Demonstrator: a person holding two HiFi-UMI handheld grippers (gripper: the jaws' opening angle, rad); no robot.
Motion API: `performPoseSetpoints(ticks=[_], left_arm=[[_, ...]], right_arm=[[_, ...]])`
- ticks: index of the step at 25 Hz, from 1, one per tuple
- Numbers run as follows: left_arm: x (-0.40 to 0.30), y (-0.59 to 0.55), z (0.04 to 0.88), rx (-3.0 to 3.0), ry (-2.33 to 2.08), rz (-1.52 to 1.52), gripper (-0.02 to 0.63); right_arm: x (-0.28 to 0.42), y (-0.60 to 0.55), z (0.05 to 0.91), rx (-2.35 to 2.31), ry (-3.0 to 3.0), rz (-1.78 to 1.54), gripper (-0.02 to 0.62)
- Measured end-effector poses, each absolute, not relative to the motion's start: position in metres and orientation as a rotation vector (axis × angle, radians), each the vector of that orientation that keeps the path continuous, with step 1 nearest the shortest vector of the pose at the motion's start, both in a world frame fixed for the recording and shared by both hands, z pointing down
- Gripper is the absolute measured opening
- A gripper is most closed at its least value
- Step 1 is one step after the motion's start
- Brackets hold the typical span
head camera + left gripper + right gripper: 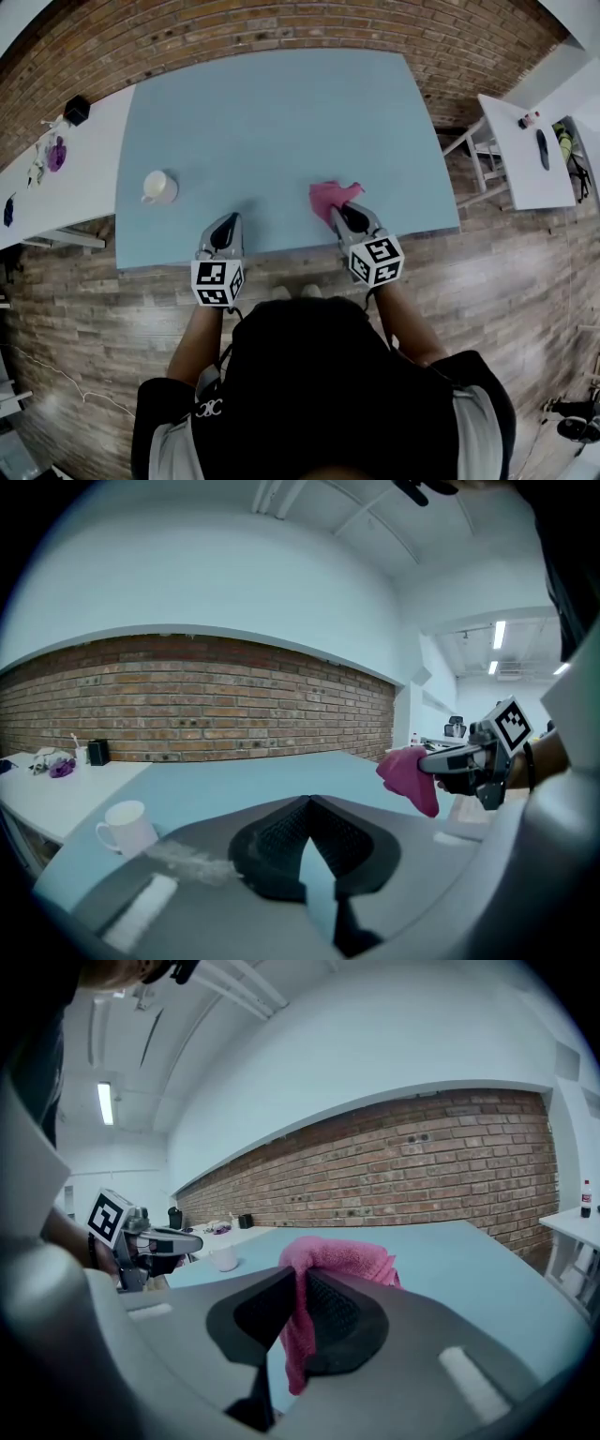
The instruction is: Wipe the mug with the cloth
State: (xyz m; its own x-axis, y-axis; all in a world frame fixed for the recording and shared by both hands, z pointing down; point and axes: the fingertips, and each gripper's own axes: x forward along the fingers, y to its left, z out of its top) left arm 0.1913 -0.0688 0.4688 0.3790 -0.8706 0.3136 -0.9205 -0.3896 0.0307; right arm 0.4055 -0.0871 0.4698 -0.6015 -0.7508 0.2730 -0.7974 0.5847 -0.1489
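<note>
I count one white mug (157, 187), one pink cloth (333, 197) and two grippers. The mug stands upright on the left side of the blue desk (281, 112), well apart from the cloth. My right gripper (344, 216) has its jaws squeezed tight on the cloth, and the cloth hangs from them over the near right part of the desk. My left gripper (227, 220) has its jaws pressed together with nothing in them. Behind the blue desk is a red brick wall (309, 23). The floor (84, 300) is wood planks. The left white desk (89, 164) and the right white desk (516, 159) stand at the sides.
</note>
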Motion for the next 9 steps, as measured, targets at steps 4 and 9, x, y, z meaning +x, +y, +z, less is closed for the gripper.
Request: performPoseSetpoints(ticks=[4, 9], left_arm=[[0.192, -0.0662, 0.4679, 2.439, -1.604, 0.364, 0.008], [0.1907, -0.0627, 0.4672, 2.437, -1.616, 0.38, 0.008]], right_arm=[[0.4026, -0.0849, 0.4708, 1.283, -2.629, 0.374, 0.043], [0.4022, -0.0821, 0.4729, 1.285, -2.633, 0.383, 0.043]])
